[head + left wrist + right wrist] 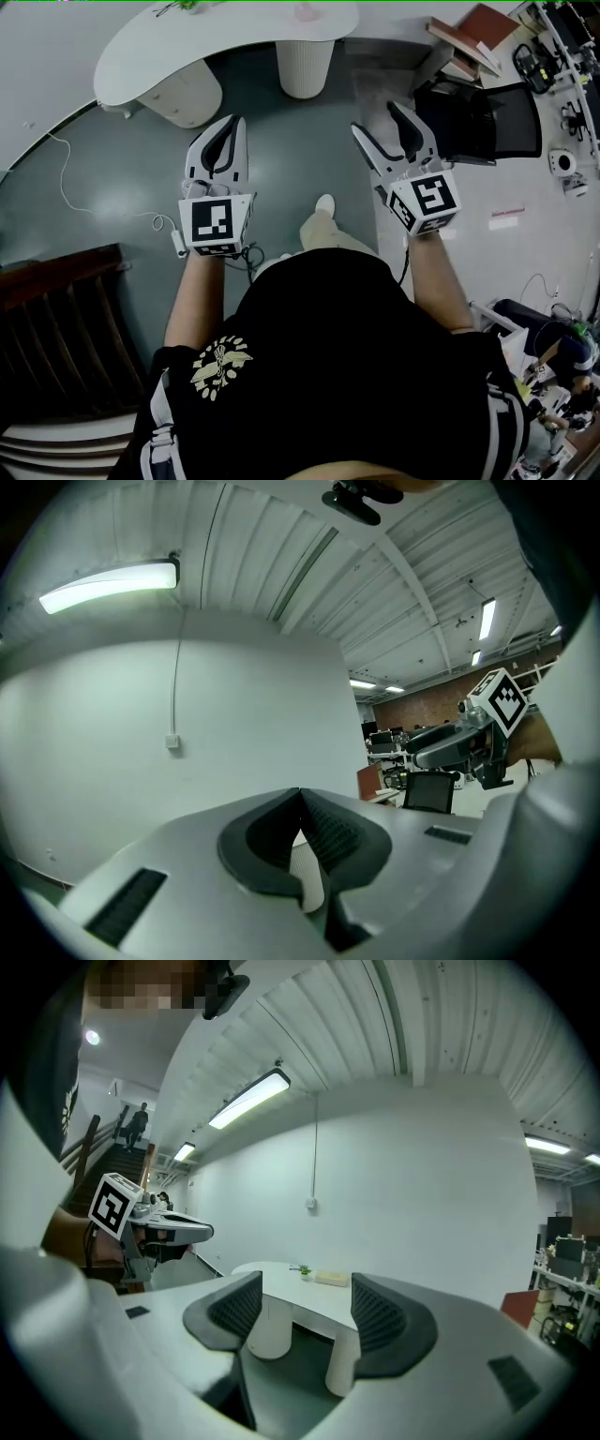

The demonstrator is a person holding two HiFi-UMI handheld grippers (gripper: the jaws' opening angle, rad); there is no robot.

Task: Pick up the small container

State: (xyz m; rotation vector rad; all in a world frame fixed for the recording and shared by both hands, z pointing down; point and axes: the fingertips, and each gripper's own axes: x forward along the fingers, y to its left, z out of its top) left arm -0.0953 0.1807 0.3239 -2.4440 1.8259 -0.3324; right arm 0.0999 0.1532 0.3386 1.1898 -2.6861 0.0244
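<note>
The small container was probably the pale, flat, box-like object (330, 1279) lying on the white curved-top table (272, 1274), though it was too small in the right gripper view to be sure. It lay well ahead of the right gripper (307, 1288), framed in the gap between its jaws but nowhere near them, with a small green potted sprig (300, 1269) just to its left. The right gripper's jaws stood wide apart with nothing between them. The left gripper (302, 803), held level beside it, had its jaws pressed together on nothing. Both pointed across bare grey floor toward the table, so the task looked barely begun, with the whole approach left to make. The likely trouble from there was a low, flat box offering little for the pads to bite on, so the jaws could ride over its top or push it along the table. A careless reach could also knock over the sprig beside it.
</note>
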